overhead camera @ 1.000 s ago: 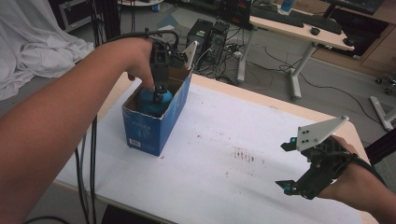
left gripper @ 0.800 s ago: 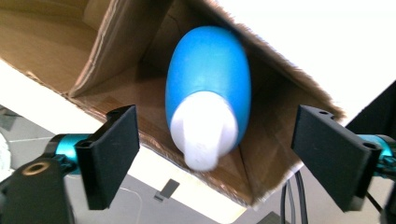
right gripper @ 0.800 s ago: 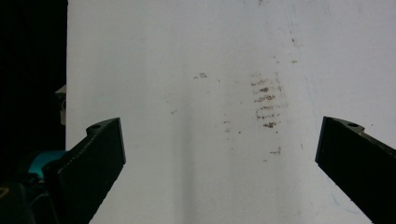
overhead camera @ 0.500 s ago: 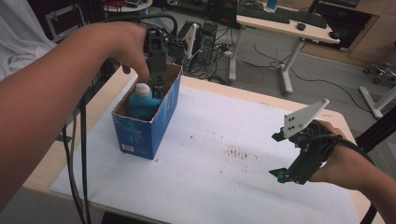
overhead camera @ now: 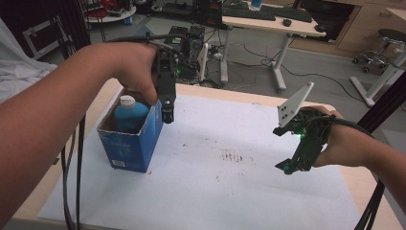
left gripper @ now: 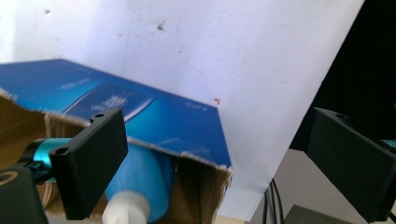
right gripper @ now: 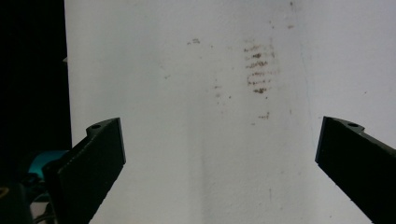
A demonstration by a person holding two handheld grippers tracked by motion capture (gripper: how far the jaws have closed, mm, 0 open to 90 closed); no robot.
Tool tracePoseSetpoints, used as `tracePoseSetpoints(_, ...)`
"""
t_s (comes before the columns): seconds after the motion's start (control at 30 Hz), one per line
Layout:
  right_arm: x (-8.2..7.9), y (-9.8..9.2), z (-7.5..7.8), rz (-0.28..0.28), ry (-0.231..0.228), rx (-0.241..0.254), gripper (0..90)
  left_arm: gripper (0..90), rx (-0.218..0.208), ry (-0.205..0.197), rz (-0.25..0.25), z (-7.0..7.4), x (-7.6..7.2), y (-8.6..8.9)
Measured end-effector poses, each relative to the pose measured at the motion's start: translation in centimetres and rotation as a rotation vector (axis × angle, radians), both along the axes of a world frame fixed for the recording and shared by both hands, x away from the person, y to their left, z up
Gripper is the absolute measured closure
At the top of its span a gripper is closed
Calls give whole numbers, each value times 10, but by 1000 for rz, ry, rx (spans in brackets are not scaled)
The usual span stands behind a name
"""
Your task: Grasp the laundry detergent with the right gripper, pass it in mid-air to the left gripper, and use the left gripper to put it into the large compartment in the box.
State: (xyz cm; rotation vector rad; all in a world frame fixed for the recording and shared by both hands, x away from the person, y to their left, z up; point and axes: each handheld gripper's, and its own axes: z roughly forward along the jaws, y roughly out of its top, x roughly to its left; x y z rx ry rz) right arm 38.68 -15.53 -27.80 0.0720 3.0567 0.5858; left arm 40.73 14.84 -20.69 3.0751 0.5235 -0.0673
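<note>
Blue bottle [overhead camera: 130, 115] upright in box [overhead camera: 129, 143]; torn cardboard rim close-up in left gripper view

Even indoor light, soft shadows; white sheet [right gripper: 187, 93] glares in gripper views; near objects blurred.

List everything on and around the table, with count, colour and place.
box: 1, blue cardboard, open top, left part of the table
bottle: 1, blue with white cap, standing inside the box
sheet: 1, white with brown stains, covering the table
table: 1, light wood, under the sheet
desk: 1, light top, floor behind the table
stool: 1, far right background
left gripper: 1, black, open, empty, above the box's right edge
right gripper: 1, black, open, empty, above the sheet's right side
</note>
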Motion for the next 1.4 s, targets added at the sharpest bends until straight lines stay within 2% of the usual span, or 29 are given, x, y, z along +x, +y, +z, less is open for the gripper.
tracePoseSetpoints(0.1,6,-2,-1,-4,10,-24,9,24,3,4,-28,-7,1,-9)
tracePoseSetpoints(0.37,17,-6,2,-26,5,-67,9,16,-4,11,-110,-28,1,-28)
tracePoseSetpoints(0.57,21,-10,4,-45,2,-96,9,16,-15,11,-149,-39,1,-31)
tracePoseSetpoints(0.67,23,-10,4,-44,5,-117,9,16,-18,24,-169,-45,4,-32)
tracePoseSetpoints(0.77,24,-9,4,-42,12,-129,9,16,-10,34,-174,-52,6,-34)
tracePoseSetpoints(0.87,24,-8,4,-37,1,-145,8,16,-6,27,-175,-54,6,-35)
tracePoseSetpoints(0.97,22,-7,9,-25,-8,-148,9,16,-2,17,-174,-54,6,-36)
tracePoseSetpoints(1.2,20,-2,17,-6,-31,-145,9,16,14,23,-180,-56,6,-39)
tracePoseSetpoints(1.4,20,-1,17,6,-39,-155,9,16,17,13,-168,-51,11,-42)
